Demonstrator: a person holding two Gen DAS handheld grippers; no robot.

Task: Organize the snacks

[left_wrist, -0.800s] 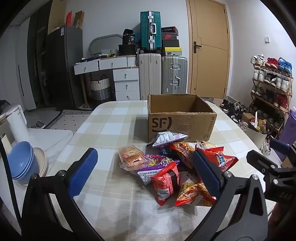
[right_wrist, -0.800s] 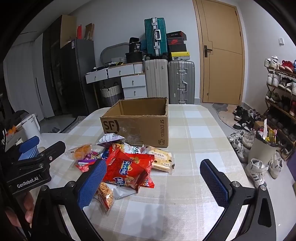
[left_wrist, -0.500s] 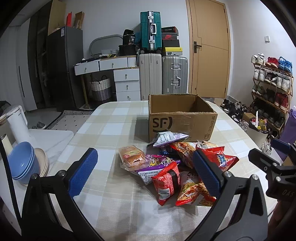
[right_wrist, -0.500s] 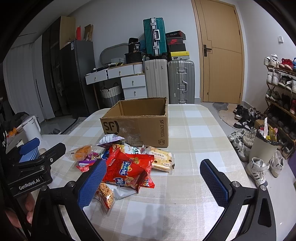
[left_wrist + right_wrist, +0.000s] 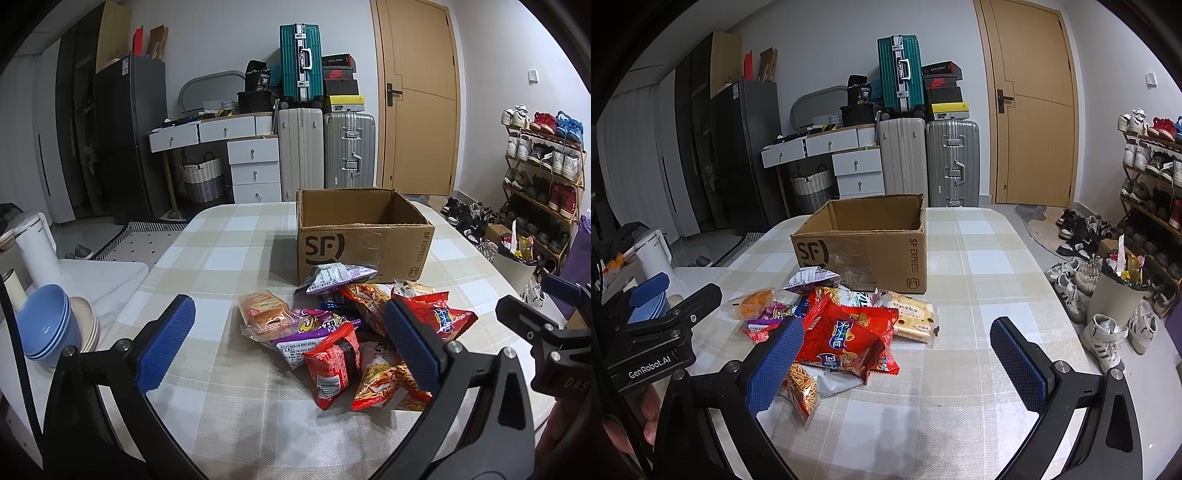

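Left gripper point(image 5: 288, 343) spread wide, empty, above snack pile point(image 5: 347, 328). Right gripper point(image 5: 897, 362) spread wide, empty. Cardboard box point(image 5: 864, 247) just behind pile on table point(image 5: 960, 406).

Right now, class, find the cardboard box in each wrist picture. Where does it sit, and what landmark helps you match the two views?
Left wrist view: the cardboard box sits right of centre, open, just behind the pile of snack packets.
Right wrist view: the cardboard box sits left of centre, behind the same pile.
Shared landmark: the teal suitcase stands against the far wall behind it.
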